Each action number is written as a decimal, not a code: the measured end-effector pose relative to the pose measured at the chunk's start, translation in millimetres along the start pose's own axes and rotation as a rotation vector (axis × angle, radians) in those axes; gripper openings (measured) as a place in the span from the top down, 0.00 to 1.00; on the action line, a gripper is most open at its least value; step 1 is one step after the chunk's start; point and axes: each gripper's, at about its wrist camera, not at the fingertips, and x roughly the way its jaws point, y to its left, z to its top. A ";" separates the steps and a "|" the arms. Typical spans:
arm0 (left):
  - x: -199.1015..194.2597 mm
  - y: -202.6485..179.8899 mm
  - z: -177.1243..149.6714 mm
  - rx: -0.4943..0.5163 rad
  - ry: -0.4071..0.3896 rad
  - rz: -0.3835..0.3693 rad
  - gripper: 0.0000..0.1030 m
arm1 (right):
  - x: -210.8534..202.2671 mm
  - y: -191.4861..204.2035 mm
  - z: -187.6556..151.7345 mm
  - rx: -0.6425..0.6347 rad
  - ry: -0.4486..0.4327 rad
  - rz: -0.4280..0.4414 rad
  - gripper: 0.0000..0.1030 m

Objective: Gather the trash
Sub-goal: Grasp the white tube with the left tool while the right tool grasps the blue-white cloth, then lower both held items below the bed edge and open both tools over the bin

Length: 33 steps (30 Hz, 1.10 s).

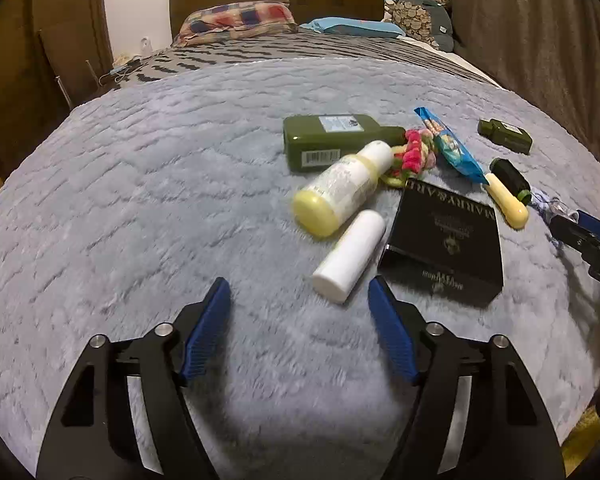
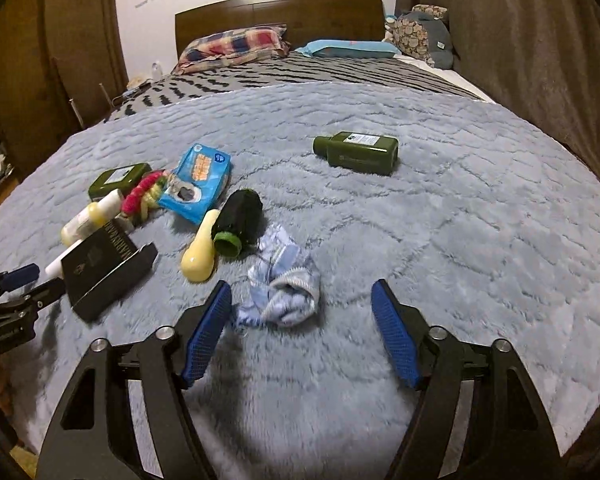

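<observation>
My left gripper point(image 1: 297, 282) stands open over the grey-blue blanket point(image 1: 140, 200), nothing between its pads. A white tube point(image 1: 350, 256) lies just ahead of its right fingertip, beside a black box point(image 1: 444, 240) and a yellow-capped bottle point(image 1: 342, 188). My right gripper point(image 2: 301, 283) is open too. A crumpled pale blue sock point(image 2: 284, 284) lies between its fingertips, and the pads are not pressing on it. Beyond it lie a cream bottle point(image 2: 200, 252), a black bottle with a green cap point(image 2: 240, 216) and a blue wipes packet point(image 2: 198, 178).
A large green bottle point(image 1: 332, 140) and a pink-yellow hair tie point(image 1: 414, 152) lie in the pile. A small green bottle point(image 2: 358, 152) lies apart at the right. Pillows point(image 2: 236, 46) and a wooden headboard point(image 2: 280, 16) stand far back, a curtain point(image 2: 520, 40) at the right.
</observation>
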 end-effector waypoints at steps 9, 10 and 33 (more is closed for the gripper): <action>15.3 -12.0 13.7 0.033 0.013 -0.032 0.68 | 7.2 9.2 3.0 -0.035 -0.006 -0.014 0.68; 14.7 -12.7 13.6 0.037 0.010 -0.036 0.70 | 6.6 10.3 2.2 -0.045 -0.008 -0.014 0.69; -85.6 -32.8 -57.5 0.075 -0.065 -0.017 0.80 | -84.7 15.3 -60.2 -0.085 -0.022 0.075 0.72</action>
